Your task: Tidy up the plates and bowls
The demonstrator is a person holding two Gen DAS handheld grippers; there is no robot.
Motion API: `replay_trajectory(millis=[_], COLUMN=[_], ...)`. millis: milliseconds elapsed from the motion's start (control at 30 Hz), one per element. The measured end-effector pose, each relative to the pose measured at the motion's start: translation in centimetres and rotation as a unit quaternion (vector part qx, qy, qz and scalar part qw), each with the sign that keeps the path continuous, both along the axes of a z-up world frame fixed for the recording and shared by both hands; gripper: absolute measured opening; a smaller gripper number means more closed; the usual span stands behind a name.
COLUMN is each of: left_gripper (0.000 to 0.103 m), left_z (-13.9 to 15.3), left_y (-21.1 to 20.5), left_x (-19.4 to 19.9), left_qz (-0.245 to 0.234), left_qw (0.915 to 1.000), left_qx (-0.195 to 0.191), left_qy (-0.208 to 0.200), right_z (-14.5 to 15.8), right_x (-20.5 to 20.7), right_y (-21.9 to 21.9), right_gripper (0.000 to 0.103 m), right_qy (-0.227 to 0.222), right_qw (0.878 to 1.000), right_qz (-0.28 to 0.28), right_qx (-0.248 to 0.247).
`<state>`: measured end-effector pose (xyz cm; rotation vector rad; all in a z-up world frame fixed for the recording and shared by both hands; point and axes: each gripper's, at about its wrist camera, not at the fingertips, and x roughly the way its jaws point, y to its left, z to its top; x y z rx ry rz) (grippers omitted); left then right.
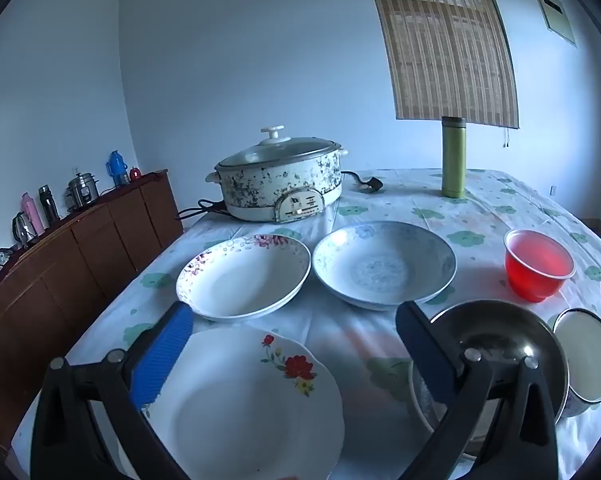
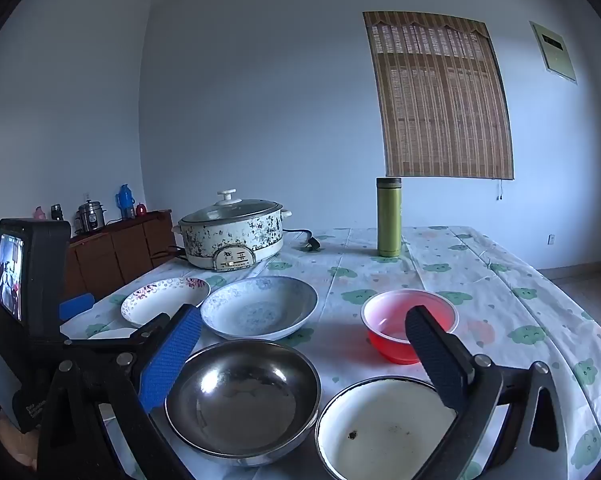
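Observation:
My left gripper (image 1: 294, 316) is open and empty above a white plate with red flowers (image 1: 244, 404) at the table's near edge. Beyond it lie a white plate with a purple floral rim (image 1: 242, 276) and a pale blue patterned plate (image 1: 384, 264). My right gripper (image 2: 304, 314) is open and empty above a steel bowl (image 2: 242, 398) and a white enamel bowl (image 2: 384, 428). A red plastic bowl (image 2: 396, 320) sits beyond its right finger. The steel bowl (image 1: 496, 344), enamel bowl (image 1: 588, 360) and red bowl (image 1: 538, 264) also show in the left wrist view.
An electric pot with a glass lid (image 1: 280, 178) and its cord stand at the back of the table. A green flask (image 1: 454, 156) stands at the back right. A wooden sideboard (image 1: 80, 248) with bottles and a cooker runs along the left. The left gripper's body (image 2: 28, 280) shows at left.

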<state>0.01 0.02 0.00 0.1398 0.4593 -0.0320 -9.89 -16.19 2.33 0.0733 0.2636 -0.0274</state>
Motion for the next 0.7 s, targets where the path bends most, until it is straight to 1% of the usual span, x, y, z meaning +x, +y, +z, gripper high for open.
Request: replay_trajectory(millis=[67, 100, 133, 333, 633, 700], left_gripper=[0.103, 0.103, 0.103, 0.103, 0.103, 0.103], left_z=[0.00, -0.01, -0.03, -0.34, -0.42, -0.38], left_y=[-0.07, -0.09, -0.17, -0.02, 0.21, 0.27], left_x=[-0.01, -0.03, -0.07, 0.22, 0.34, 0.34], left_qz=[0.000, 0.001, 0.002, 0.001, 0.001, 0.001], left_qw=[1.0000, 1.0000, 1.0000, 0.9999, 0.9999, 0.9999], left_qx=[0.008, 0.007, 0.007, -0.001, -0.005, -0.005], left_qy=[-0.001, 0.000, 0.001, 0.012, 0.011, 0.012], right_z=[0.01, 0.03, -0.01, -0.08, 0.04, -0.06], right_x=[-0.14, -0.26, 0.01, -0.02, -0.44, -0.01], right_y=[-0.01, -0.03, 0.11, 0.18, 0.01, 0.31], right_gripper=[0.102, 0.102, 0.102, 0.102, 0.102, 0.102], right_qy=[-0.001, -0.001, 0.008, 0.009, 0.010, 0.009], right_qw=[1.000, 1.000, 1.000, 1.000, 1.000, 1.000], right_qz=[0.001, 0.000, 0.001, 0.002, 0.002, 0.002], right_qx=[0.000, 0.000, -0.003, -0.004, -0.003, -0.005])
